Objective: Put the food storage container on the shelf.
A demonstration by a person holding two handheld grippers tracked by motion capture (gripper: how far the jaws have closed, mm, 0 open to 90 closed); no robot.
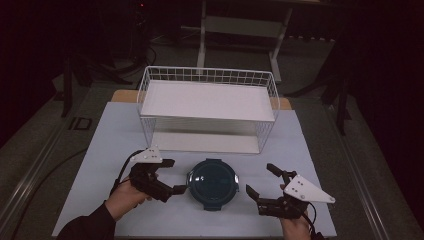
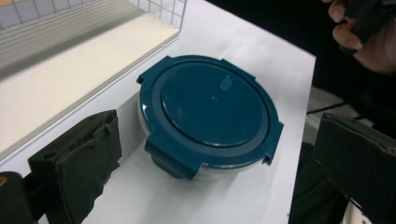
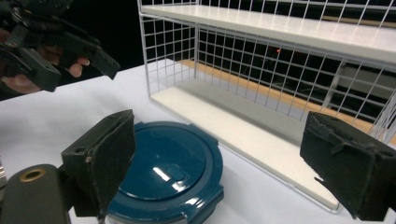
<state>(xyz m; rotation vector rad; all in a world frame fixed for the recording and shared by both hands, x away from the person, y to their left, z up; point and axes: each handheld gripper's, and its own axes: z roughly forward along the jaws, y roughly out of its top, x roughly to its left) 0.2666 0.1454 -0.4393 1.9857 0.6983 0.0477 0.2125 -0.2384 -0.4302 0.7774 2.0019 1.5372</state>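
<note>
A round container with a dark teal clip-on lid (image 1: 212, 182) (image 2: 212, 112) (image 3: 170, 172) sits on the white table near the front middle. My left gripper (image 1: 172, 176) (image 2: 219, 154) is open just left of it, jaws spread toward the lid's left rim. On the other side, my right gripper (image 1: 261, 177) (image 3: 219, 158) is open too, a short way from the lid's right rim. Neither holds anything. In the right gripper view the left gripper (image 3: 70, 51) and its hand appear at the upper left.
A white wire rack (image 1: 207, 107) (image 3: 280, 84) with an upper shelf and a lower white base stands behind the container. The table's edge (image 2: 308, 93) lies close beyond the container in the left gripper view. A metal stand (image 1: 240, 30) is on the dark floor behind.
</note>
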